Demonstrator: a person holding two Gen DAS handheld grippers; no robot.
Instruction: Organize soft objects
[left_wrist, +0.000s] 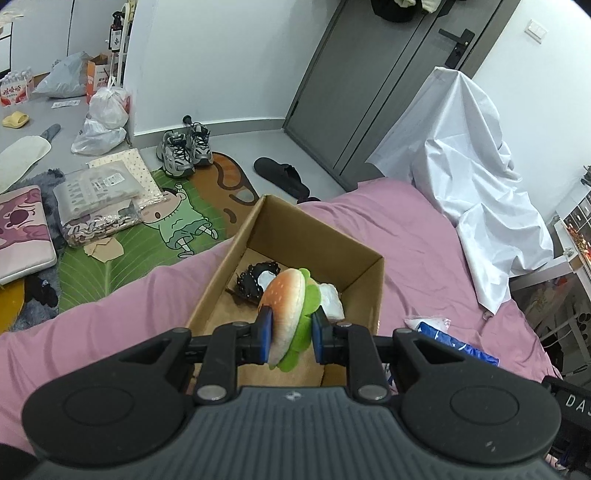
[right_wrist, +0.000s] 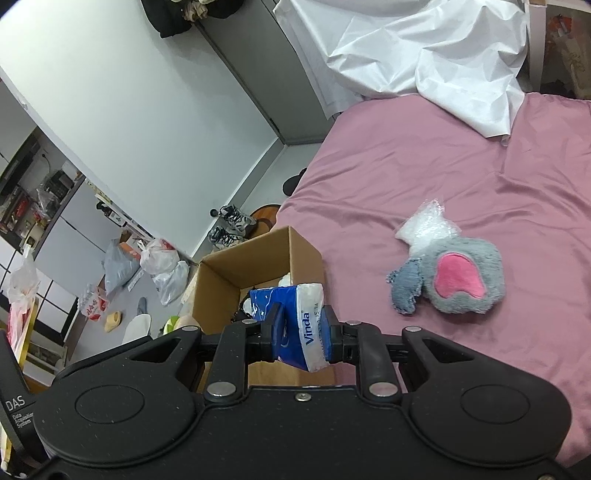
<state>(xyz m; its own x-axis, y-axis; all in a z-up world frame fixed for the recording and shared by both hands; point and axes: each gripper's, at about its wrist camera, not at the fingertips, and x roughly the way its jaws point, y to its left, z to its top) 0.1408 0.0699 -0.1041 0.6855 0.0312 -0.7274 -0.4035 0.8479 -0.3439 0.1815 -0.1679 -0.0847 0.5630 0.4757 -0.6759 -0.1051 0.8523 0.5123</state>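
The plush burger (left_wrist: 290, 314) sits pinched on edge between the blue fingers (left_wrist: 265, 334) of the left gripper (left_wrist: 291, 334), bun on one side and green felt lettuce on the other, hanging just over the near part of the open cardboard box (left_wrist: 364, 288) on the pink bed (left_wrist: 424, 243). The grip bites low on the toy, so most of its bulk stands clear of the pads; squashy stuffing like that could squirm out early and land on the box rim or on the sheet instead of inside. Over on the other side, the right gripper (right_wrist: 299, 341) is clamped on a blue-and-white tissue pack (right_wrist: 295, 325), held near the box's open top. The slick plastic wrap looks like a slip risk if the squeeze eases. Both hands crowd the same opening, so the grippers could knock together, or nudge a box wall and slide the light carton across the smooth bedding. Inside already lie a black studded item (left_wrist: 251, 282) and something white (left_wrist: 330, 301), leaving less floor, so a careless drop might bounce out. Still waiting on the bed, well apart from the box, are the grey plush with the pink patch (right_wrist: 456, 278) and a clear plastic bag (right_wrist: 424, 229) touching it.
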